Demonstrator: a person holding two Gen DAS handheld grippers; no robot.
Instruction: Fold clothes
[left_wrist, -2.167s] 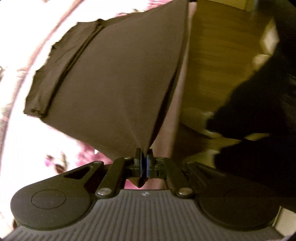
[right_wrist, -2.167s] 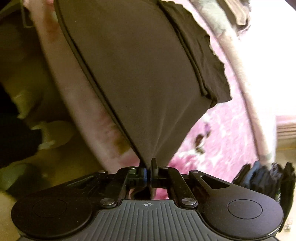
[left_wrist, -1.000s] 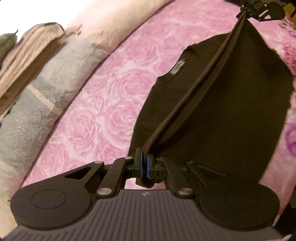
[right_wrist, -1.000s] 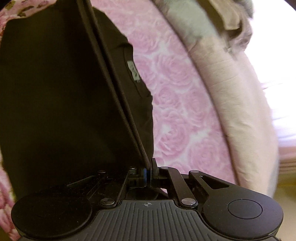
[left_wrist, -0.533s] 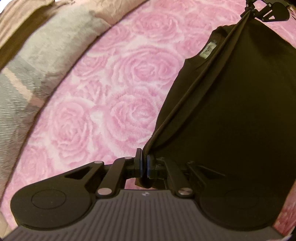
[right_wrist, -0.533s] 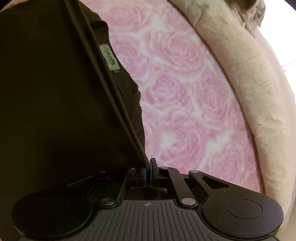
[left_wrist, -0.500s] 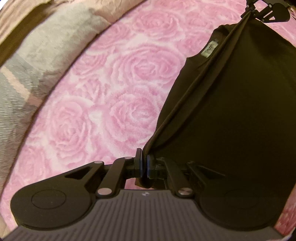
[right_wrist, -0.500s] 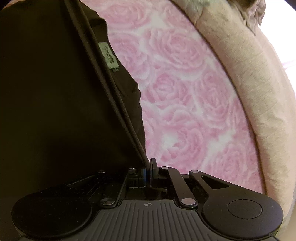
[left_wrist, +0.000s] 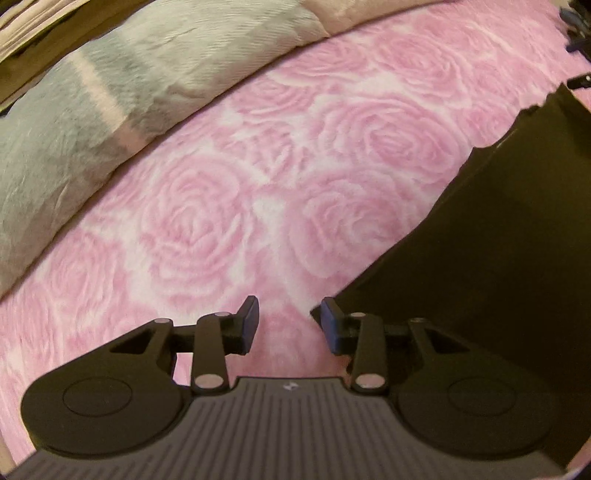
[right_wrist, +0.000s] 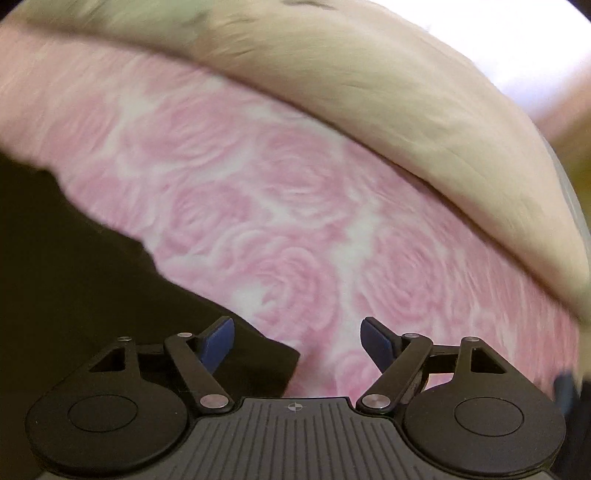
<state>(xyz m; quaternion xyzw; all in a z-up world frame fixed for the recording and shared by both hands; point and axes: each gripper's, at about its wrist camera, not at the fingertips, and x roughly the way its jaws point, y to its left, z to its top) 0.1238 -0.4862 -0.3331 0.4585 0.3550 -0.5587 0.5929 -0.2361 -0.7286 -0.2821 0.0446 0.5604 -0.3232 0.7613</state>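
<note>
Left wrist view shows the dark shirt (left_wrist: 498, 258) lying on the pink rose-patterned bed cover (left_wrist: 240, 203), its near corner just beside the right jaw of the left gripper (left_wrist: 289, 323). That gripper's jaws are opening with nothing between them. In the right wrist view the shirt (right_wrist: 74, 277) fills the left side, a corner of it under the right gripper (right_wrist: 297, 341), whose jaws are spreading wide and pinch nothing. A grey and pink blanket (left_wrist: 110, 92) borders the cover. The risk: a corner may catch on a pad as the grippers lift away, dragging the fold open, and the plush cover may let layers shift.
</note>
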